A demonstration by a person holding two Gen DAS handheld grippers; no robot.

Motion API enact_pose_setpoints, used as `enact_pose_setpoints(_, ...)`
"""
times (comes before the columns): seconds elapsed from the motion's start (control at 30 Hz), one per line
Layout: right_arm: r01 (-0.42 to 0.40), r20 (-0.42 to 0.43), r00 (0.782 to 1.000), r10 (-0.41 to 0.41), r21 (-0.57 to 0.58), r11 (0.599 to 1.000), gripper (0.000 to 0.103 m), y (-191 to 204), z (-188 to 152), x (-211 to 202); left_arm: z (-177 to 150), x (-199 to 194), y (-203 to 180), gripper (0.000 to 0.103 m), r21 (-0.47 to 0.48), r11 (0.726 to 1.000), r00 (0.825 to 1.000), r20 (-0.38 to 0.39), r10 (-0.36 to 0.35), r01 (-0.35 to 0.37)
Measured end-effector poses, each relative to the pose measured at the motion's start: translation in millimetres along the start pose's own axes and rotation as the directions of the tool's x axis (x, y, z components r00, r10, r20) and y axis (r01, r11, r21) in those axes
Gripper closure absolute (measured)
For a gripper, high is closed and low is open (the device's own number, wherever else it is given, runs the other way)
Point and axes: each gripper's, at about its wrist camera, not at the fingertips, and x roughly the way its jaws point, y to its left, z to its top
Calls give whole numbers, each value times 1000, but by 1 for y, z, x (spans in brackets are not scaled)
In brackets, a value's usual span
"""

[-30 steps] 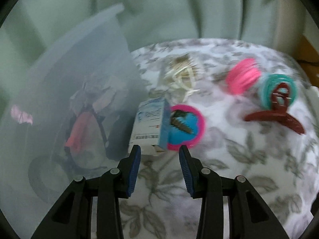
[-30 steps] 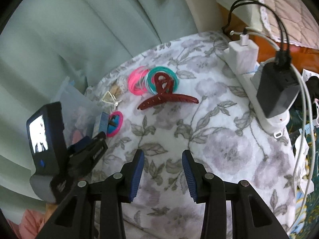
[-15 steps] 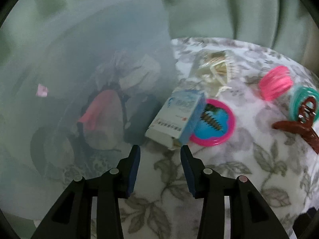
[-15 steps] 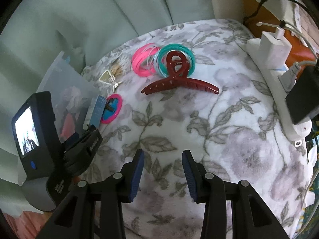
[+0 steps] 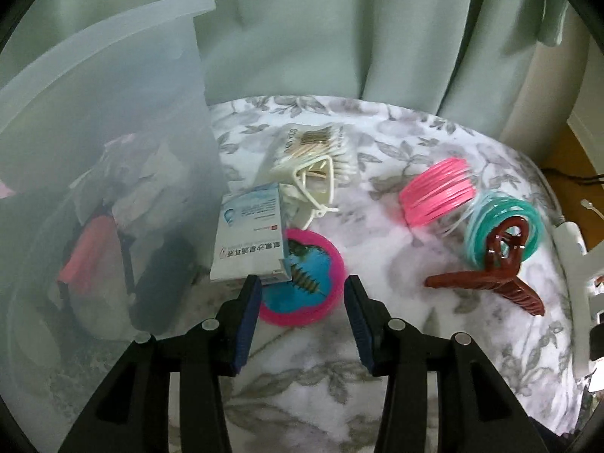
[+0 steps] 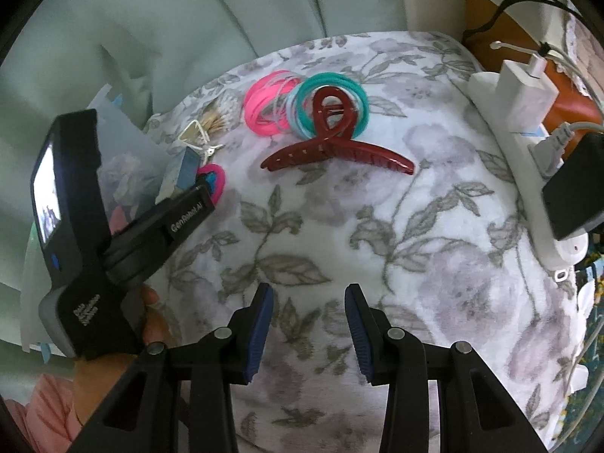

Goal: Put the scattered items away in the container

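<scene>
A translucent plastic container (image 5: 113,75) with several items inside stands at the left on the flowered cloth. Against its wall leans a small white-and-blue box (image 5: 251,238), resting partly on a round pink-rimmed blue disc (image 5: 305,294). My left gripper (image 5: 302,290) is open, its tips on either side of the disc's near part; I see no pad pressing on it. Behind lie a cotton-swab bag (image 5: 317,147) and a white clip (image 5: 313,185). Pink hair ties (image 6: 264,109), teal hair ties (image 6: 358,102) and a dark red claw clip (image 6: 339,154) lie farther right. My right gripper (image 6: 308,298) hangs open over bare cloth.
A white power strip (image 6: 528,173) with chargers and cables runs along the cloth's right edge. Pale green curtains hang behind. A person's hand (image 6: 151,324) holds the left gripper's handle at the left of the right wrist view.
The left gripper has swung right from the box and closed in on the pink disc, its jaws slightly wider. The right gripper has dropped closer to the cloth.
</scene>
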Motion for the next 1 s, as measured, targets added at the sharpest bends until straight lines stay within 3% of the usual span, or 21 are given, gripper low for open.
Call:
enact_pose_setpoints(0.13,8,6,1000,-8,5,1000,61,-3,1,-3,-1,-4,11,56,-46,992,992,-41,119,-121)
enact_pose_setpoints(0.23,9,2,1000,-9,5,1000,61,-3,1,0,-6,-5,14,46,-78,986,988,-45,145,-148)
enact_pose_setpoints(0.37,7,-6,1000,-7,-2,1000,61,-1,0,3,-2,1,16,45,-87,979,983,-23,181,-182)
enact_pose_setpoints(0.57,12,-23,1000,-12,-1,1000,61,-2,-1,10,6,23,9,42,-86,982,985,-58,164,-168)
enact_pose_setpoints(0.7,17,-26,1000,-18,-10,1000,61,-1,0,13,15,30,10,40,-120,989,995,-72,76,-84)
enact_pose_setpoints(0.9,44,27,999,-44,-2,999,60,-6,12,6,15,24,7,37,-109,994,998,-69,0,-7)
enact_pose_setpoints(1.0,64,59,996,-64,6,998,59,-10,22,3,18,27,5,36,-96,995,997,-75,17,-24)
